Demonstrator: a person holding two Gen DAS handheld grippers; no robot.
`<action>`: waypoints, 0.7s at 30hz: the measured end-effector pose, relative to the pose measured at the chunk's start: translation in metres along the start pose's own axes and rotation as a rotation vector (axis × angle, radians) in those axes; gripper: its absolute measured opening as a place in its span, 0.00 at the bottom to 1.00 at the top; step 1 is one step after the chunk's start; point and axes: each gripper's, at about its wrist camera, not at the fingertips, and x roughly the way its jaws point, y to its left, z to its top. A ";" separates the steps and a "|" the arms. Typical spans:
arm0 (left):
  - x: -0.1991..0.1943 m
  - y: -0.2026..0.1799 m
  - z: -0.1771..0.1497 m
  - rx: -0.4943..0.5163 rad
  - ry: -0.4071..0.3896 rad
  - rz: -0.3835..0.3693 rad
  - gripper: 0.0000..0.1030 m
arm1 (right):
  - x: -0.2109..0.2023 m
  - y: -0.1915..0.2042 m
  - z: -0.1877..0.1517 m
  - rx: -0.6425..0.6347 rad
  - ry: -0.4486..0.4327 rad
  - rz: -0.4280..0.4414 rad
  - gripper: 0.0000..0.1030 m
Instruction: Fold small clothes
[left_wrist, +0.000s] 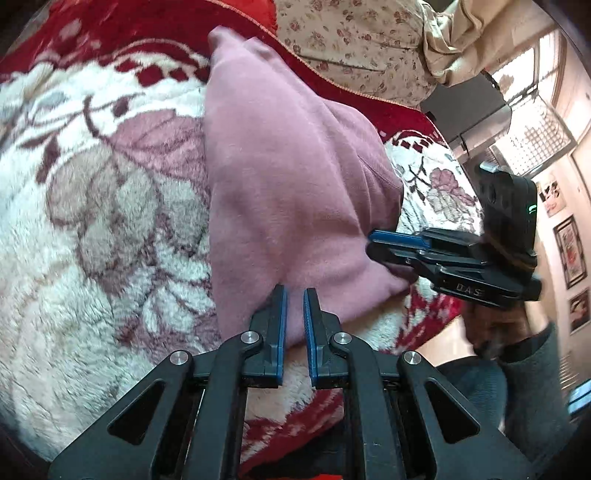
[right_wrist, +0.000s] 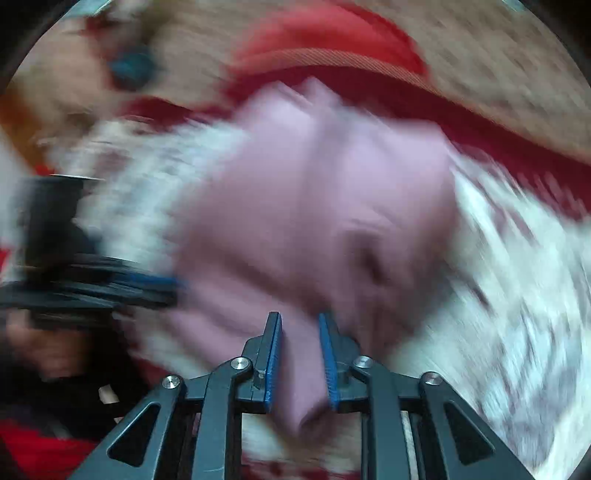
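Note:
A pink garment (left_wrist: 280, 177) lies partly folded on a red and white floral blanket (left_wrist: 92, 229). My left gripper (left_wrist: 294, 293) pinches the garment's near edge between its blue pads, with the jaws nearly closed. My right gripper (left_wrist: 373, 242) comes in from the right and grips the garment's right corner. In the blurred right wrist view the pink garment (right_wrist: 317, 206) fills the middle, and a fold of it sits between the right gripper's (right_wrist: 300, 317) blue pads. The left gripper (right_wrist: 170, 286) shows at the left edge of the cloth.
A flowered beige pillow or sheet (left_wrist: 351, 40) lies beyond the blanket. A dark box (left_wrist: 469, 107) and a window (left_wrist: 535, 110) are at the right, with framed pictures (left_wrist: 570, 251) on the wall. A grey chair (left_wrist: 476, 387) stands at the lower right.

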 end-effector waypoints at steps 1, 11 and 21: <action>-0.002 0.000 -0.001 0.003 0.001 0.002 0.08 | -0.004 -0.005 -0.002 0.019 -0.033 0.037 0.12; -0.035 -0.004 0.078 0.033 -0.143 0.012 0.09 | -0.052 0.003 0.054 0.010 -0.204 0.016 0.14; 0.035 0.043 0.170 -0.039 -0.099 0.132 0.08 | -0.038 -0.028 0.099 0.223 -0.180 -0.121 0.15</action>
